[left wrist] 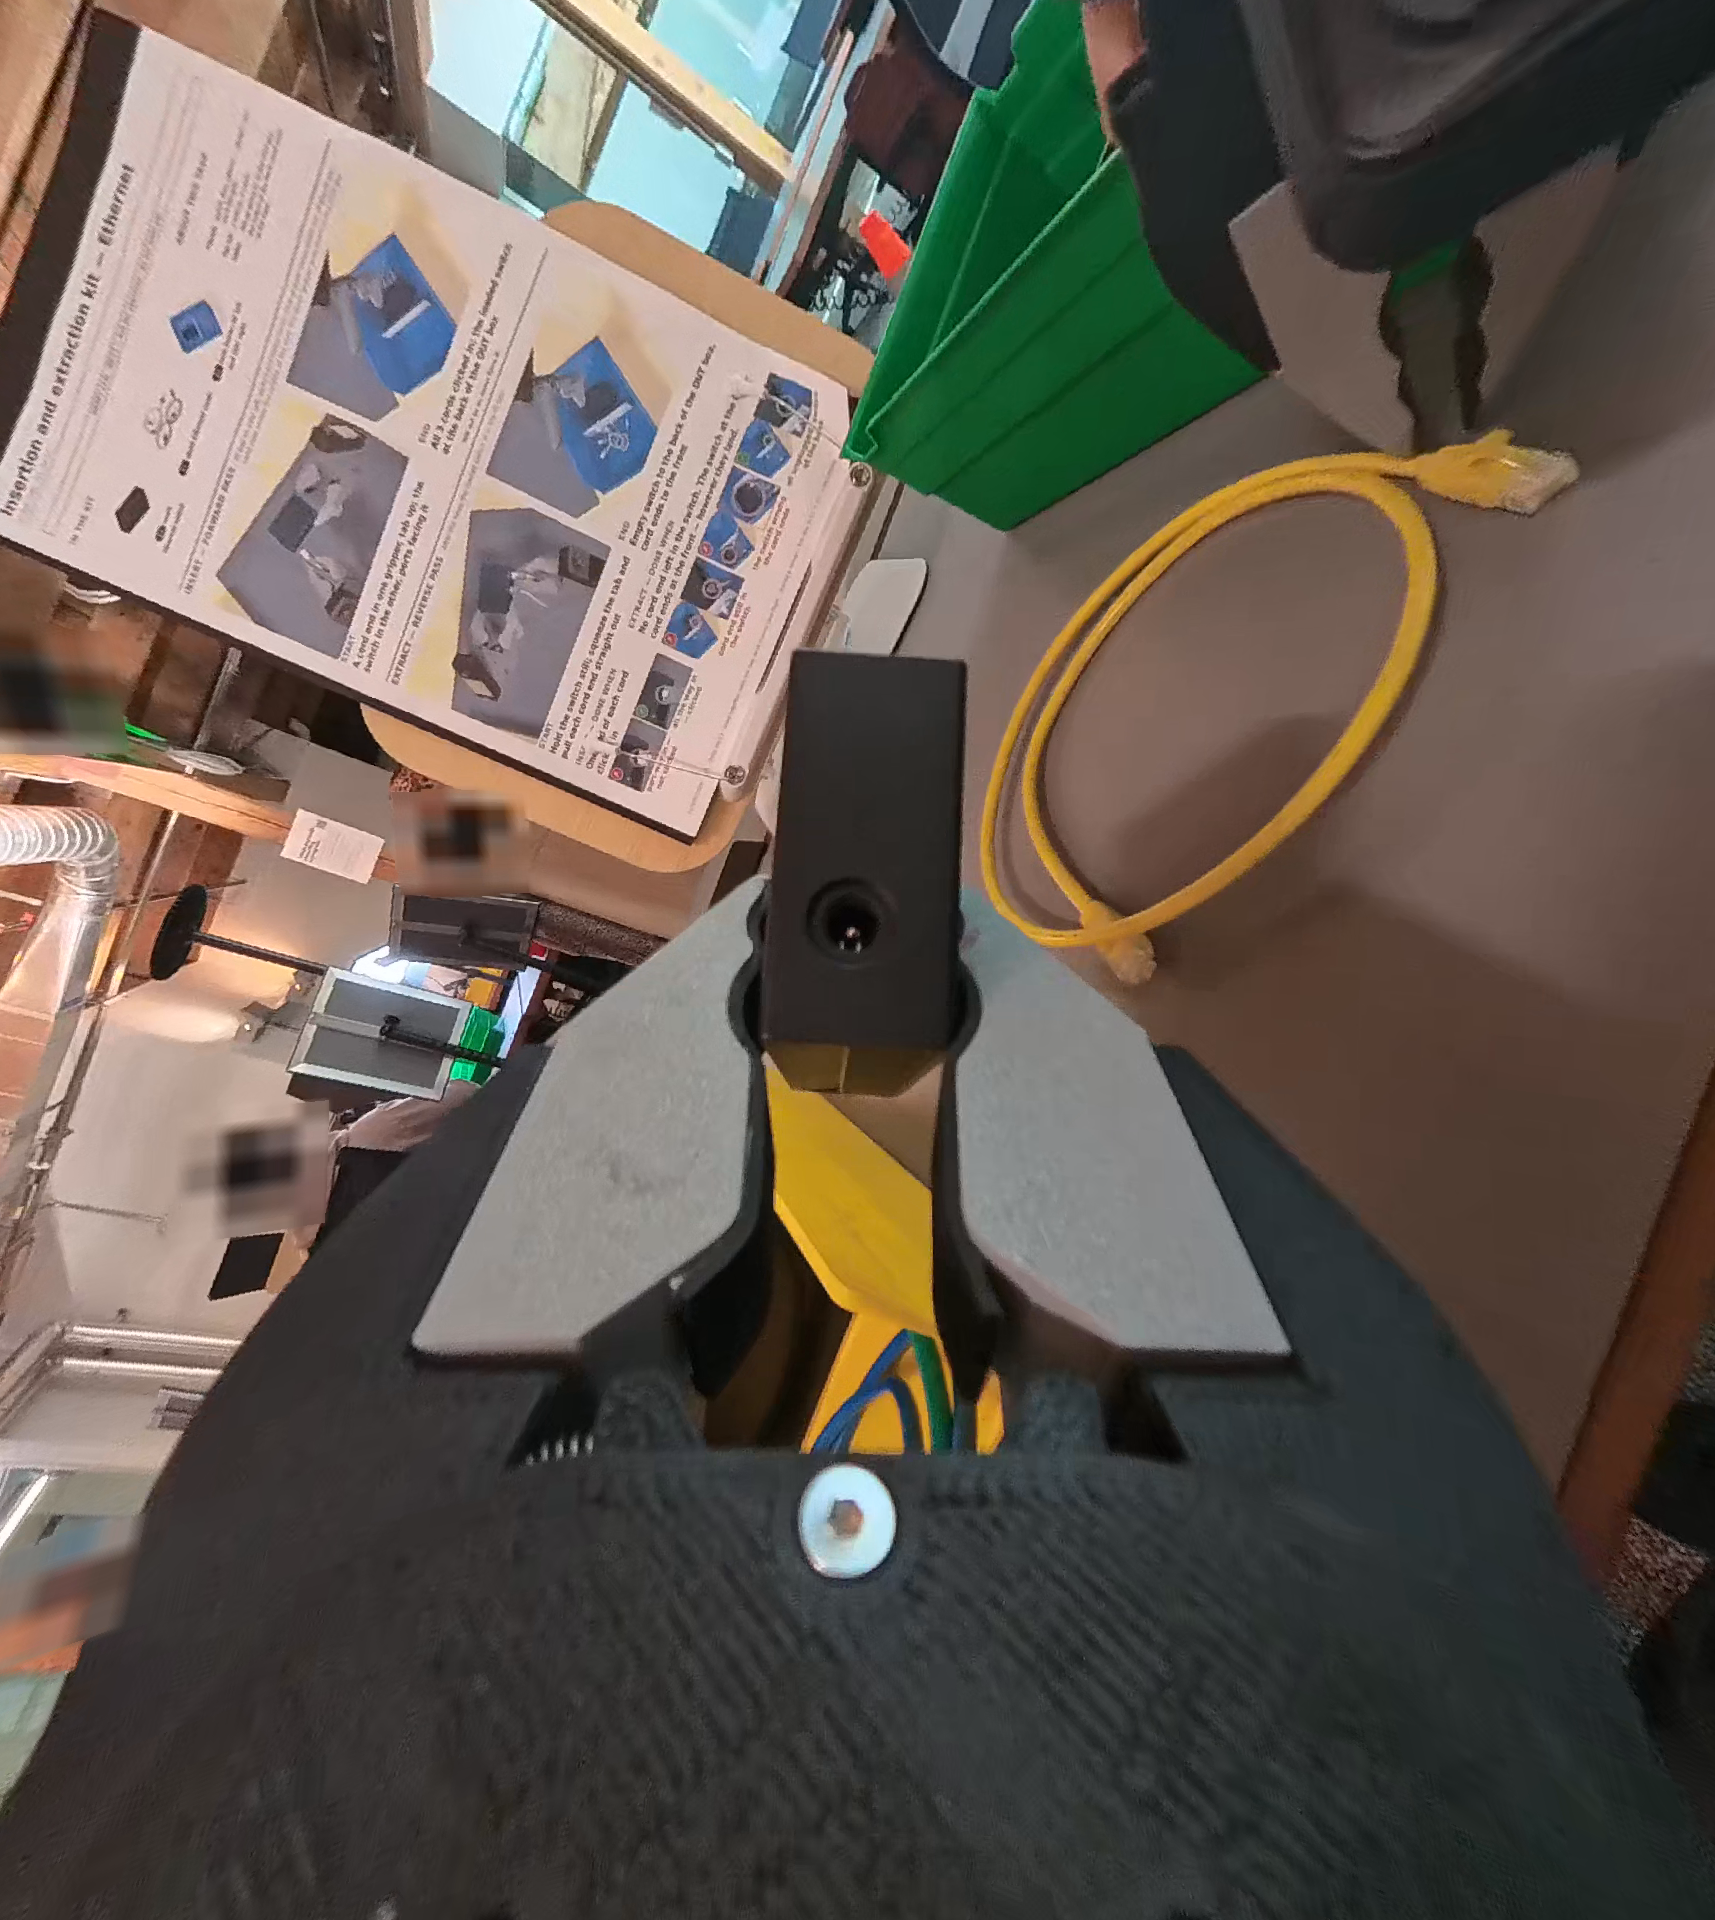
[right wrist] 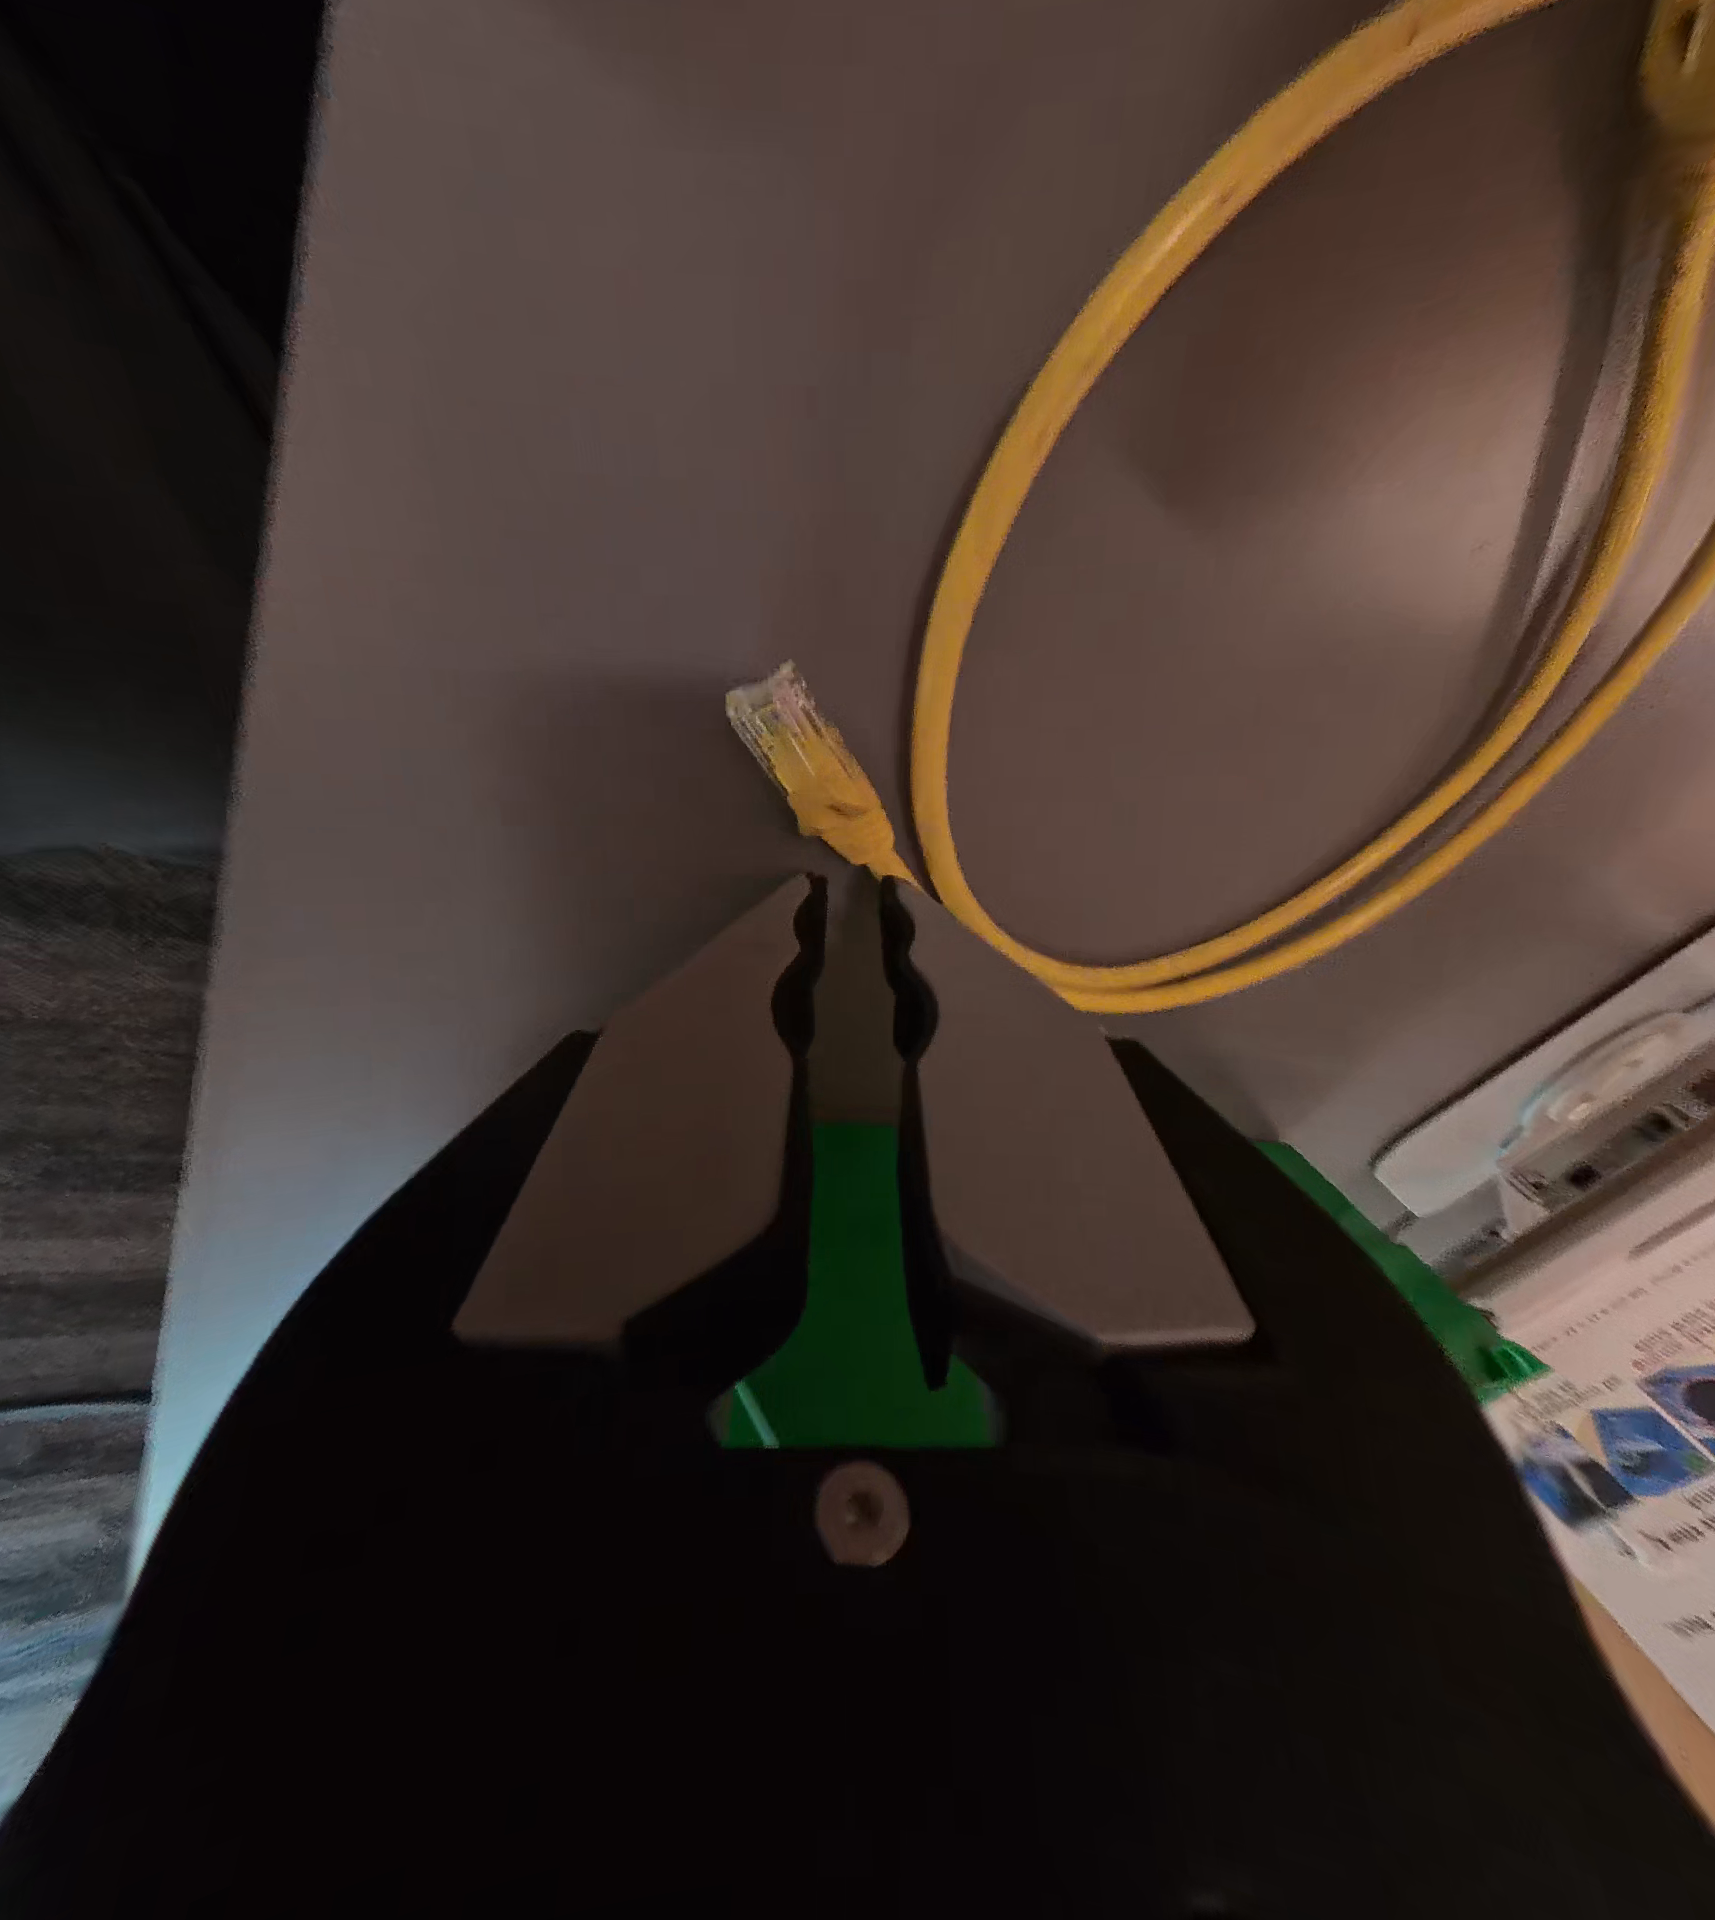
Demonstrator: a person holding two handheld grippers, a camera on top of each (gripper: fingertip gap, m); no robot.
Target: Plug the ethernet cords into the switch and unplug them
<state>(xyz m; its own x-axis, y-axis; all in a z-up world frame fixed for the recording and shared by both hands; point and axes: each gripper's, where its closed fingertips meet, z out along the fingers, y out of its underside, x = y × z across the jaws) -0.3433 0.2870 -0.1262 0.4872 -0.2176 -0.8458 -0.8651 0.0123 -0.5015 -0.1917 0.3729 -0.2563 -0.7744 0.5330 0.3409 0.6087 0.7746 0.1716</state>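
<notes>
My left gripper is shut on a small black switch and holds it above the grey table; the end with a round socket faces the camera. A yellow ethernet cord lies coiled on the table to its right, with one plug far off and the other plug near. My right gripper is down at the table with its jaws a narrow gap apart and nothing between them. The clear-tipped yellow plug lies just past its tips. That gripper also shows at the top right of the left wrist view.
Green bins stand at the back of the table. An instruction board leans beside them, and a white device lies near it. The table's wooden edge runs along the right, with floor beyond. The left gripper's tips are roughly 20 centimeters from the right gripper's.
</notes>
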